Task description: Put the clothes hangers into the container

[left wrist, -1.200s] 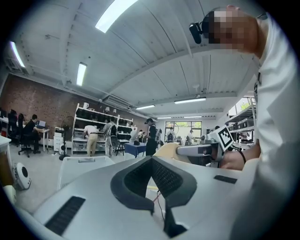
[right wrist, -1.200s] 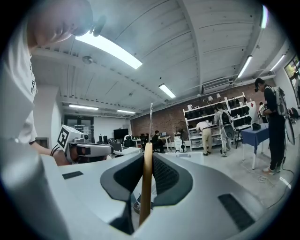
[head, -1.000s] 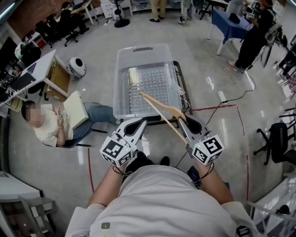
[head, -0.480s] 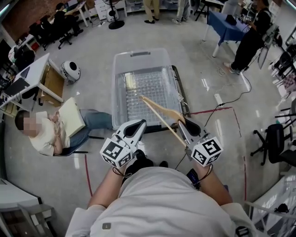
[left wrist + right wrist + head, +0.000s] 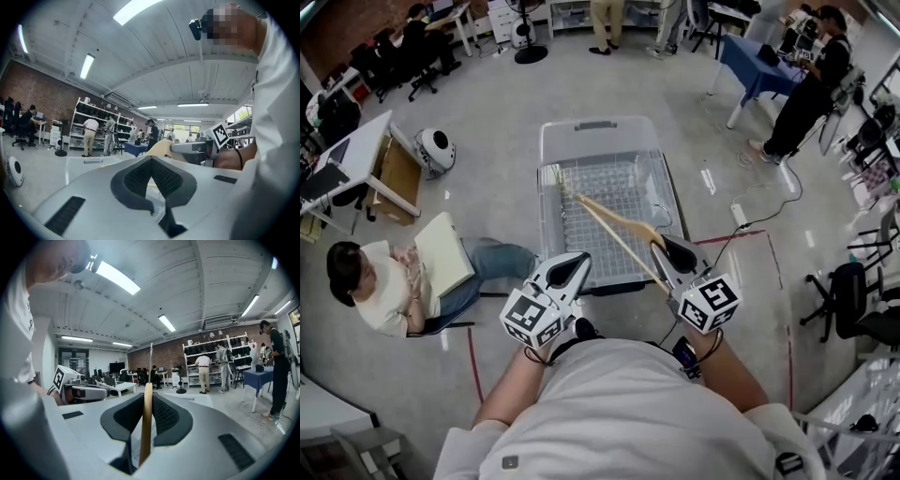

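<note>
Your right hand-held gripper (image 5: pixel 667 251) is pinching the wooden hanger (image 5: pixel 614 228) edge-on between its pads. In the right gripper view the thin wood stands upright between the jaws, and a metal wire rises beyond it. You hold it by the near end, so the long arm reaches forward and left over the clear container (image 5: pixel 546 178). That likely lets you lower it inside without bringing the gripper past the rim. The far tip hangs above the container's ribbed floor, not resting on it. Your left hand-held gripper (image 5: pixel 569 270) waits just short of the container's near wall. Its jaws are pressed together on nothing and it takes no part in the carry.
</note>
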The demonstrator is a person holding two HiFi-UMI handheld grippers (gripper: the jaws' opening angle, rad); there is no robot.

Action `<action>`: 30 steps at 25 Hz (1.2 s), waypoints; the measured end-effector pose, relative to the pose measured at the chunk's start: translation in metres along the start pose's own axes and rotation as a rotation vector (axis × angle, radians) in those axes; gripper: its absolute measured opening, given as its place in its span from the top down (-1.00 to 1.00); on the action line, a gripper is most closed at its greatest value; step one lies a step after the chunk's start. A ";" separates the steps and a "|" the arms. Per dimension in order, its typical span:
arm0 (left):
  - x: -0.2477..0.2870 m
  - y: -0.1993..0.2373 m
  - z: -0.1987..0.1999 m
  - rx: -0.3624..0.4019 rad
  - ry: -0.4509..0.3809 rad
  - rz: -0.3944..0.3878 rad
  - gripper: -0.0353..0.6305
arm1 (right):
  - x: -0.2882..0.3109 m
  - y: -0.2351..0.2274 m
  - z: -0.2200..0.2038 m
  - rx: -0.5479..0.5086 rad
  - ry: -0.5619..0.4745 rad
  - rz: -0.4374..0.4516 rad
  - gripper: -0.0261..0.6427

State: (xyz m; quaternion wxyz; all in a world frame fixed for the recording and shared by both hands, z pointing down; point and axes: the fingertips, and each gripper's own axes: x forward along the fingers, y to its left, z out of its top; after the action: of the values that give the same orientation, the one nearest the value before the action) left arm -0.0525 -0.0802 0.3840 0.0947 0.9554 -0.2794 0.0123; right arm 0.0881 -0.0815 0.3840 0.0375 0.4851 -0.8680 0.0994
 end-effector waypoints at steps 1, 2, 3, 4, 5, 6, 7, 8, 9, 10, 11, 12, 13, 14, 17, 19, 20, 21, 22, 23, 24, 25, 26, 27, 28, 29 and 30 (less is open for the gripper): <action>-0.002 0.006 0.000 0.000 0.000 -0.006 0.84 | 0.008 0.003 0.000 -0.001 0.004 0.000 0.73; -0.005 0.012 0.000 -0.001 -0.001 -0.009 0.84 | 0.016 0.005 -0.001 0.000 0.006 -0.002 0.73; -0.007 0.019 0.000 -0.002 -0.001 -0.012 0.84 | 0.023 0.007 -0.002 0.001 0.006 -0.004 0.73; -0.009 0.025 0.000 -0.001 0.000 -0.013 0.84 | 0.031 0.008 -0.002 0.003 0.005 -0.006 0.73; -0.010 0.031 0.000 0.000 0.002 -0.014 0.84 | 0.037 0.008 -0.001 0.004 0.004 -0.007 0.73; -0.011 0.037 0.001 -0.002 0.004 -0.013 0.84 | 0.043 0.009 -0.001 0.006 0.005 -0.006 0.73; -0.011 0.041 0.001 -0.005 0.004 -0.012 0.84 | 0.048 0.009 0.000 0.008 0.008 -0.005 0.73; -0.011 0.045 0.002 -0.008 0.002 -0.011 0.84 | 0.052 0.010 0.001 0.008 0.011 -0.003 0.73; -0.011 0.049 0.003 -0.011 0.000 -0.010 0.84 | 0.056 0.010 0.002 0.007 0.015 0.000 0.73; -0.010 0.053 0.003 -0.014 -0.001 -0.008 0.84 | 0.061 0.009 0.003 0.006 0.019 0.002 0.73; -0.009 0.057 0.002 -0.019 0.000 -0.005 0.84 | 0.065 0.009 0.003 0.006 0.022 0.004 0.73; -0.008 0.060 0.001 -0.024 0.002 -0.001 0.84 | 0.069 0.007 0.002 0.007 0.026 0.006 0.73; -0.006 0.063 -0.001 -0.028 0.004 0.003 0.84 | 0.072 0.005 0.000 0.009 0.031 0.008 0.73; -0.005 0.066 -0.002 -0.032 0.004 0.007 0.84 | 0.076 0.002 -0.001 0.011 0.035 0.010 0.73; 0.001 0.074 -0.005 -0.037 0.007 0.029 0.84 | 0.088 -0.009 -0.005 0.021 0.042 0.020 0.73; 0.004 0.082 -0.008 -0.042 0.013 0.047 0.84 | 0.099 -0.018 -0.007 0.038 0.043 0.029 0.73; 0.006 0.086 -0.010 -0.045 0.016 0.055 0.84 | 0.104 -0.021 -0.008 0.046 0.044 0.034 0.73; 0.008 0.089 -0.011 -0.047 0.019 0.063 0.84 | 0.109 -0.025 -0.009 0.052 0.046 0.039 0.73; 0.012 0.091 -0.011 -0.049 0.021 0.072 0.84 | 0.113 -0.030 -0.009 0.058 0.049 0.046 0.73; 0.016 0.094 -0.011 -0.051 0.023 0.083 0.84 | 0.117 -0.036 -0.009 0.063 0.052 0.053 0.73; 0.020 0.097 -0.011 -0.053 0.025 0.095 0.84 | 0.121 -0.041 -0.010 0.068 0.057 0.060 0.73; 0.024 0.099 -0.011 -0.057 0.028 0.106 0.84 | 0.125 -0.047 -0.012 0.070 0.064 0.066 0.73; 0.028 0.102 -0.011 -0.062 0.031 0.115 0.84 | 0.130 -0.052 -0.014 0.068 0.071 0.070 0.73; 0.032 0.106 -0.011 -0.067 0.034 0.122 0.84 | 0.136 -0.057 -0.016 0.064 0.078 0.073 0.73; 0.035 0.112 -0.012 -0.073 0.036 0.128 0.84 | 0.143 -0.061 -0.018 0.059 0.084 0.073 0.73; 0.037 0.118 -0.013 -0.080 0.038 0.135 0.84 | 0.150 -0.065 -0.021 0.058 0.091 0.075 0.73; 0.040 0.123 -0.015 -0.088 0.041 0.143 0.84 | 0.157 -0.068 -0.024 0.061 0.099 0.078 0.73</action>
State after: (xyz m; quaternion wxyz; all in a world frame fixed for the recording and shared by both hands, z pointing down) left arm -0.0848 -0.2002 0.4233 0.1409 0.9275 -0.3451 0.0261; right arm 0.0622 -0.2422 0.4425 0.0617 0.4462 -0.8800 0.1509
